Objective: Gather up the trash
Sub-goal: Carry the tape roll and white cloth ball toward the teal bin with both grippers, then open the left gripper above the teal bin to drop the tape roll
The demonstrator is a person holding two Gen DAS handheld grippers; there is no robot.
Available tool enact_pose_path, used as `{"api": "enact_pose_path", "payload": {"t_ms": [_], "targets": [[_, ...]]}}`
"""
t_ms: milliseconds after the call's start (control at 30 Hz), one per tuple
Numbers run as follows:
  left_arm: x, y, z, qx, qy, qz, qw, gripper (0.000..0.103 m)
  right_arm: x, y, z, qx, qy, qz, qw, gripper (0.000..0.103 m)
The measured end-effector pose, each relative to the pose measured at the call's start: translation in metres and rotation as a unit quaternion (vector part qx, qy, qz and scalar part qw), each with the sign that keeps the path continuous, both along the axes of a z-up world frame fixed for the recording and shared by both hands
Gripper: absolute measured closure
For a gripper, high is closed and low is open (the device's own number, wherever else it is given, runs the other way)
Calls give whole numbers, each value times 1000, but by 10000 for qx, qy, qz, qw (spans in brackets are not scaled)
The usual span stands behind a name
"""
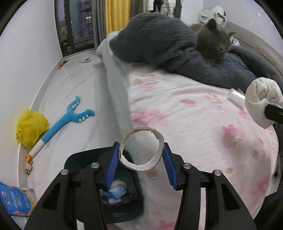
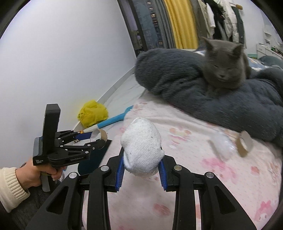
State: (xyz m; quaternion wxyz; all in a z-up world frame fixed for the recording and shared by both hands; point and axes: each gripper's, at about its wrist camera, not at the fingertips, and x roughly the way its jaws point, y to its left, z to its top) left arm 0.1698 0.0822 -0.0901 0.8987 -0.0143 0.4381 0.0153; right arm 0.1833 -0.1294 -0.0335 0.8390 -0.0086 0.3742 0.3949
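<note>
A bed with a pink-patterned sheet (image 1: 185,113) fills most of both views; a pale floor strip runs along a white wall to its left, where a crumpled yellow plastic bag (image 1: 30,127) lies against the wall, just beside a blue toothed plastic tool (image 1: 69,116); a window with a yellow curtain (image 1: 116,14) stands at the far end; a grey cat (image 1: 215,40) rests on a dark fluffy blanket (image 1: 159,40) at the head of the bed.

The left gripper (image 1: 141,155) is clamped on a cardboard ring (image 1: 141,150), thin, pale and ragged at the rim, pinched from both sides by the blue pads; it hangs over a dark bin (image 1: 84,159) beside the bed.

The right gripper (image 2: 141,169) squeezes a balled white sock (image 2: 141,148), knitted and flecked with dark specks, above the sheet.

Only the left wrist view looks into the bin, where wrappers lie, and shows a blue packet (image 1: 14,200) on the floor; only the right wrist view shows the person's left hand (image 2: 39,173) on the handle and a second, blurred cardboard ring (image 2: 245,143) on the bed near the blanket.
</note>
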Motion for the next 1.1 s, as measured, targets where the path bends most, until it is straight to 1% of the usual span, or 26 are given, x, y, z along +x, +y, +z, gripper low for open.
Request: {"api": "enact_pose_path", "payload": {"t_ms": [333,533,733,900,1100], "targets": [[-8,46,-14,-22,274,255,9993,52,-1,54,-3,-97,38,349,9993,69],[-9,63,-27,-60,523,310,9981,51,-3,82,-5,-131,83,514,9986,69],[-14,85,-43,-217,817,438,9955,51,-9,113,-6,-166,103,729,9971,69],[-19,106,-57,-360,1111,582,9914,51,-14,141,-9,-190,155,923,9954,69],[-28,122,-73,-435,1355,591,9881,51,-17,174,-12,-216,216,1155,9928,69]]}}
